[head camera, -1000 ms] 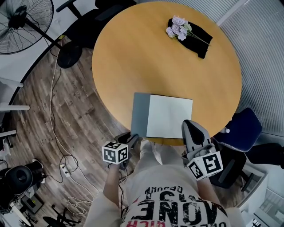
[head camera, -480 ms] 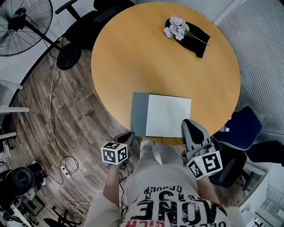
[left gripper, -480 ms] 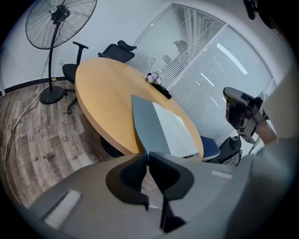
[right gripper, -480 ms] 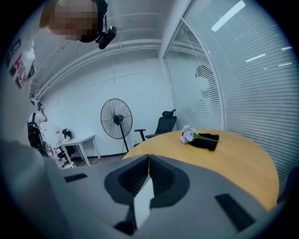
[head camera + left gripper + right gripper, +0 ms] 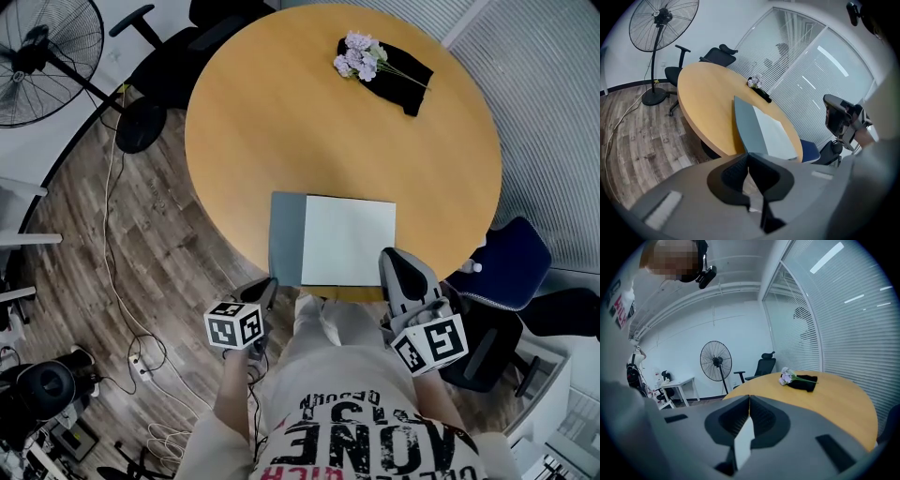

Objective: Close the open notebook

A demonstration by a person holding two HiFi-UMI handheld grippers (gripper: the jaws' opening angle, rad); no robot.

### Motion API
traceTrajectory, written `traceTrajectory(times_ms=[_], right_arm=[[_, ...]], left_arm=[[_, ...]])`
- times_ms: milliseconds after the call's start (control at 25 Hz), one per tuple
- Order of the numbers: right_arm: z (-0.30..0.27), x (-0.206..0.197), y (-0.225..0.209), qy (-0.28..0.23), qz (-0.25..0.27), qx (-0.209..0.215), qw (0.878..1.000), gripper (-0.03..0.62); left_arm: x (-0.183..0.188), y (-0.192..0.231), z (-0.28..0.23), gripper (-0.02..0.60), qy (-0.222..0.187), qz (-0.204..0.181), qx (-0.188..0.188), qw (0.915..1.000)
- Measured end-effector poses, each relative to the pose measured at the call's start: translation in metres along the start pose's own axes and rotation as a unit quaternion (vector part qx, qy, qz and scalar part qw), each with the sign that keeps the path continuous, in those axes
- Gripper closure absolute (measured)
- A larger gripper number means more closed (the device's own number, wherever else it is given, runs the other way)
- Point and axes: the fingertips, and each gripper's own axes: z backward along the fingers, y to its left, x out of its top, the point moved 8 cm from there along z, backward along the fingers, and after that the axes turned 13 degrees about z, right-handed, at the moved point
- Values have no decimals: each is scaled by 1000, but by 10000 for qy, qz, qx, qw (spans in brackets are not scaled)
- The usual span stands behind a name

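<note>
Notebook (image 5: 333, 239) lies open at the table's (image 5: 281, 122) near edge, at centre frame, with its grey cover on the left and a white page on the right. Left gripper (image 5: 265, 286) is at lower left, off the table. Right gripper (image 5: 392, 262) is at lower right, its tip by the page's corner.

Left gripper (image 5: 749, 155) view: the jaws have just been closing and meet with nothing between them. The notebook (image 5: 754, 129) is at centre frame.

Right gripper (image 5: 749, 401) view: the jaws are together. A white sliver shows behind the tips, and I cannot tell what it is.

Round wooden worktop (image 5: 281, 122); open notebook (image 5: 347, 239) flat at its near edge, grey cover left, white page right; black cloth (image 5: 401, 77) at far side, well apart; pale purple flowers (image 5: 356, 56) on the cloth's left end
</note>
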Motion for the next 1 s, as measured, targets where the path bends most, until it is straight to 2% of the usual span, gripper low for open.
traceTrajectory(times_ms=[400,840,1000], right_arm=[[33,-7,-19,-192,-64,-8,9998,582],[89,-17,-49,-539,-193,10,9984,582],[101,-20,-55,-643,-254,-14,9976,582]], left_arm=[[0,-19,11,563,-298,-135,280,9991],[0,-52,22,564,-650,-458,720,9942],[2,-62,26,564,-718,-499,769,9932]])
